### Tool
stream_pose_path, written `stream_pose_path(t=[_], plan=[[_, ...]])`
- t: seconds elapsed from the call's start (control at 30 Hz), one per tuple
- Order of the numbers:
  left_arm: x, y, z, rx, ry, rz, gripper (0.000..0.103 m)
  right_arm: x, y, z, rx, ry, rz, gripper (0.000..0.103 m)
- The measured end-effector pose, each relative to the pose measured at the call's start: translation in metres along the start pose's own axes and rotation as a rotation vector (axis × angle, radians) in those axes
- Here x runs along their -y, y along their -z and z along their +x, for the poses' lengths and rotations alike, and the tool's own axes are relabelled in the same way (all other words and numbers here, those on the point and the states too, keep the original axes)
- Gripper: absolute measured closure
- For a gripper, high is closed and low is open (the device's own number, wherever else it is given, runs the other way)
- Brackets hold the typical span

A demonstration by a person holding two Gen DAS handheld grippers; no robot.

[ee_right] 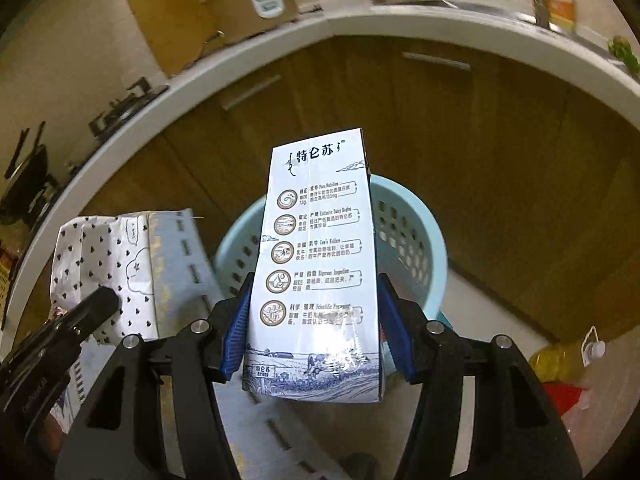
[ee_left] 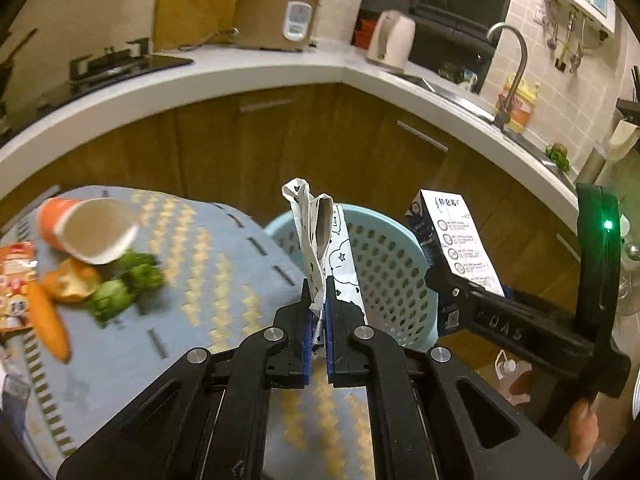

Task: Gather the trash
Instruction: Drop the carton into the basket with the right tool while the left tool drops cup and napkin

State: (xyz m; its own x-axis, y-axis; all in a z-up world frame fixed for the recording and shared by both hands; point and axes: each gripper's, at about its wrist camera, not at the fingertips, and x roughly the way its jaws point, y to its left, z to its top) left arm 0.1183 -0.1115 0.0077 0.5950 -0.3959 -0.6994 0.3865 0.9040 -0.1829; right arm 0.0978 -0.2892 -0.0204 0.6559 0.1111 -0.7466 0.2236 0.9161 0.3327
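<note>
Both wrist views angled down, close; share blue basket point(ee_left: 384, 264).

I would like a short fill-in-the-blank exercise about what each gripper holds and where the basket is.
1. The right gripper is shut on a milk ____.
2. The left gripper pinches a crumpled, patterned paper ____.
3. The perforated basket ahead of both grippers is light ____ in colour.
4. On the tablecloth, a paper cup lies on its ____ near a carrot.

Missing words: carton; wrapper; blue; side
</note>
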Motion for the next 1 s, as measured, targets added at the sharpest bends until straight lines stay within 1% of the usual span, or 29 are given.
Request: stream_pose_path(t=[0.17,0.33,0.37,0.43,0.5,0.57,0.67,0.77,1.0], plan=[[0.007,0.003,0.033,-0.054,0.023,-0.003,0.100,0.018,0.005,0.023,-0.054,0.025,0.035,0.048],[0.011,0.005,0.052,-0.086,0.039,-0.004,0.099,0.030,0.009,0.043,-0.110,0.011,0.079,0.048],[0.011,0.006,0.055,-0.094,0.041,-0.003,0.096,0.031,0.010,0.046,-0.122,0.010,0.085,0.048],[0.012,0.006,0.057,-0.097,0.037,-0.004,0.087,0.033,0.011,0.050,-0.139,-0.002,0.099,0.047],[0.013,0.005,0.057,-0.094,0.028,0.002,0.071,0.037,0.011,0.054,-0.148,-0.011,0.122,0.047],[0.015,0.004,0.057,-0.086,0.015,0.009,0.065,0.037,0.012,0.056,-0.154,-0.015,0.126,0.045],[0.013,0.006,0.053,-0.079,0.018,0.010,0.063,0.036,0.013,0.057,-0.152,-0.005,0.122,0.045],[0.011,0.007,0.049,-0.074,0.017,0.010,0.063,0.036,0.011,0.057,-0.147,-0.015,0.127,0.045],[0.004,0.012,0.029,-0.044,0.014,-0.001,0.063,0.025,0.011,0.042,-0.118,-0.023,0.095,0.045]])
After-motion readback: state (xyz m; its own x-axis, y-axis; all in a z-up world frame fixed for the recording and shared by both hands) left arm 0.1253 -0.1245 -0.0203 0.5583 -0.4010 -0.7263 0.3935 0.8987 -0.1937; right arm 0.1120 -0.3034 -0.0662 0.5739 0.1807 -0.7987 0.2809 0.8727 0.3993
